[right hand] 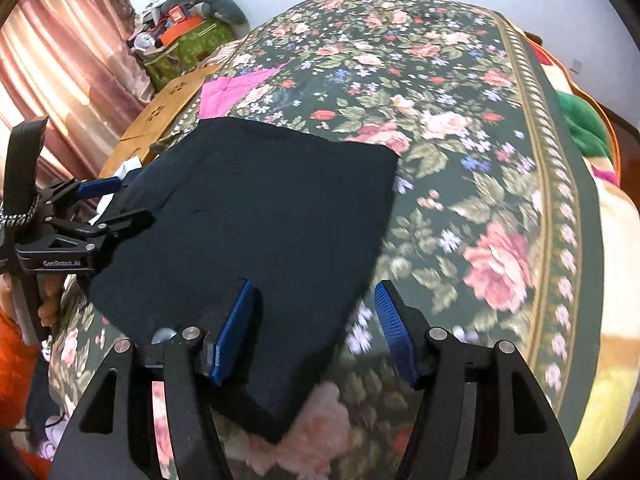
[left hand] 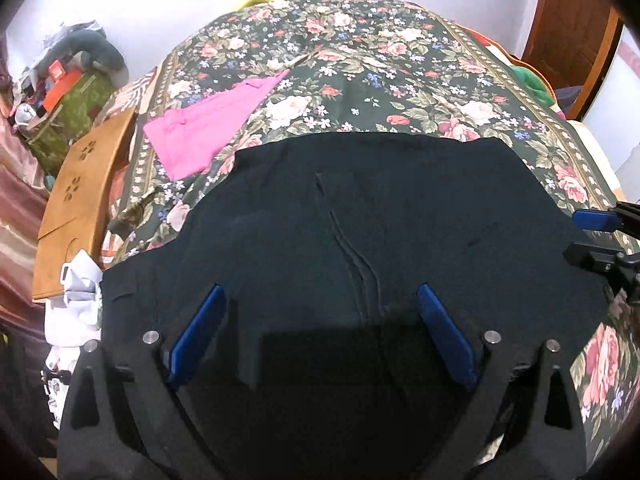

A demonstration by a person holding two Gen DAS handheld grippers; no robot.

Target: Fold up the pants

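Dark navy pants (left hand: 360,232) lie flat on a floral bedspread (left hand: 360,80), folded into a broad block; they also show in the right wrist view (right hand: 256,216). My left gripper (left hand: 320,292) is open and empty, its blue fingers (left hand: 200,328) spread above the pants' near edge. My right gripper (right hand: 312,292) is open and empty over the pants' near right corner. The left gripper also shows in the right wrist view (right hand: 116,200), at the pants' left edge. The right gripper shows at the right edge of the left wrist view (left hand: 588,236).
Folded pink pants (left hand: 208,128) lie on the bed's far left. A wooden board (left hand: 80,196) and white cloth (left hand: 80,284) sit at the bed's left edge. A cluttered green box (right hand: 188,48) and a curtain (right hand: 60,60) stand beyond. Green cloth (right hand: 584,124) lies at the right.
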